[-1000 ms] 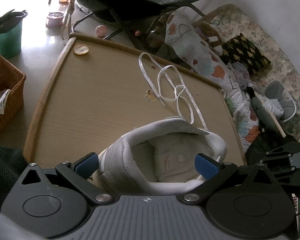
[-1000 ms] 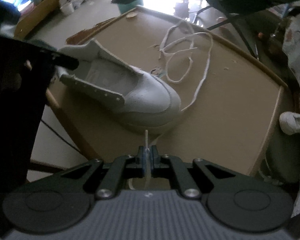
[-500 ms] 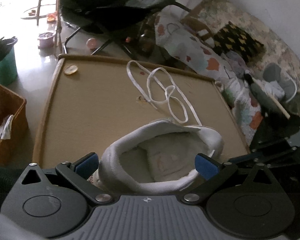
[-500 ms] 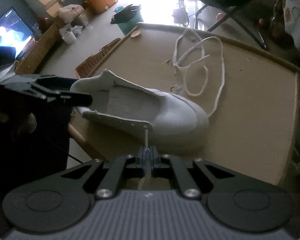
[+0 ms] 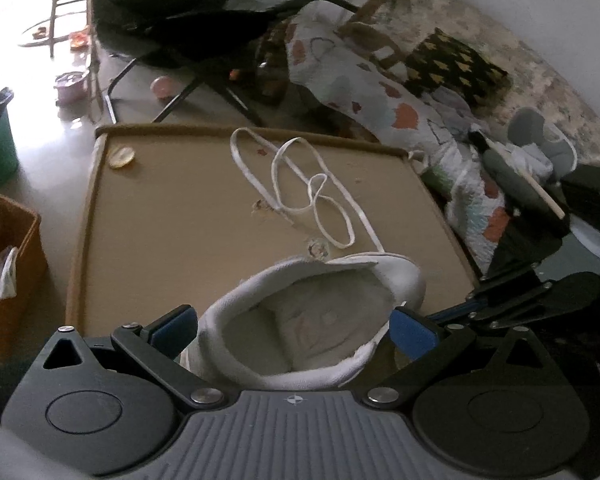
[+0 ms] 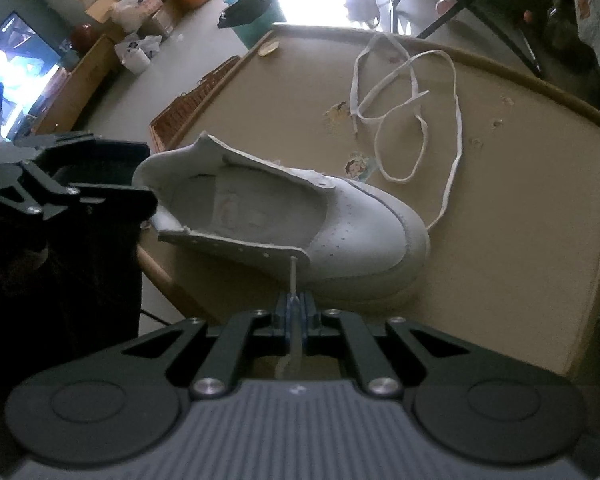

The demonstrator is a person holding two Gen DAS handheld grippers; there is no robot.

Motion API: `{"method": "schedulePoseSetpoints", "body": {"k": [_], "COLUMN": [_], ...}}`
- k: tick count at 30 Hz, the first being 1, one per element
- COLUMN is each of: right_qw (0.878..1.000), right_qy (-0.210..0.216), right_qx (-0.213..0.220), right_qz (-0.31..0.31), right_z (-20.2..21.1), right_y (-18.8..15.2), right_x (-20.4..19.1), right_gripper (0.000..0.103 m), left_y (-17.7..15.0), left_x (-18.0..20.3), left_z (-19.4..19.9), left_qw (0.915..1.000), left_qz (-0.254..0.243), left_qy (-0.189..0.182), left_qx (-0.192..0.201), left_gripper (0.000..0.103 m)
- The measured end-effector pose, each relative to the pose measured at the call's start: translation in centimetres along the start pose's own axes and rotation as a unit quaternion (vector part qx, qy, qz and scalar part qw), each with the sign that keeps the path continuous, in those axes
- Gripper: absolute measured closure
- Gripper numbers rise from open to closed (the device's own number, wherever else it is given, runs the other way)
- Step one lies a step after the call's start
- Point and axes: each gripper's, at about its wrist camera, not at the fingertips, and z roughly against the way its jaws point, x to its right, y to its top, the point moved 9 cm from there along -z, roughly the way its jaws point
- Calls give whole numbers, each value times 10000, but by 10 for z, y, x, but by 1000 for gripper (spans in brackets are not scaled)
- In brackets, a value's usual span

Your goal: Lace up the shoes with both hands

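1. I see one brown surface (image 6: pixel 520 240).
2. One white shoe (image 6: pixel 300 216) sits near its edge, tongue flopped open.
3. My left claw (image 5: pixel 294 326) is spread wide around the heel.
4. My right claw (image 6: pixel 294 306) pinches one white lace (image 6: pixel 416 92) end at the shoe's first hole; the rest lies looped past the toe.

Unlaced white shoe (image 6: pixel 340 224), lace (image 6: pixel 416 120) looped beside

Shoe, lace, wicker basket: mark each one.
shoe (image 6: pixel 364 220), right wrist view, on the toe cap.
lace (image 5: pixel 336 188), left wrist view, on the looped part lying on the table.
basket (image 5: pixel 8 248), left wrist view, on its near wall.
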Motion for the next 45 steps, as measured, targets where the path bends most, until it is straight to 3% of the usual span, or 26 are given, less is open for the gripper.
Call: {"method": "schedulePoseSetpoints", "body": {"k": [7,11,16,21,32,45], "right_qw": [9997,9994,9988,9984,9963,9942], "right_qy": [-28,-20,-9,-46,-74,-168], "right_qx": [-255,-333,-488,-570,-852,-1063], "right_qz": [12,-48,6,21,33,-96], "right_z": [-3,-5,-7,-6,-11,-9], "right_y": [2,5,6,9,10,16], "right_x": [0,1,-1,0,1,4], "right_gripper": [98,98,98,98,98,98], "left_y": [10,14,10,4,-8,-16], "left_x": [-6,-7,4,18,37,36], "left_z": [-3,-2,-9,-29,-70,-86], "left_qw": [9971,9945,9882,9871,9752,9596], "left_qz": [585,874,1135,1052,1418,2117], "left_qy": [-209,-318,-759,-805,-1105,-1289], "left_qx": [-439,-483,-698,-899,-1295,-1328], "left_gripper": [2,23,31,40,42,42]}}
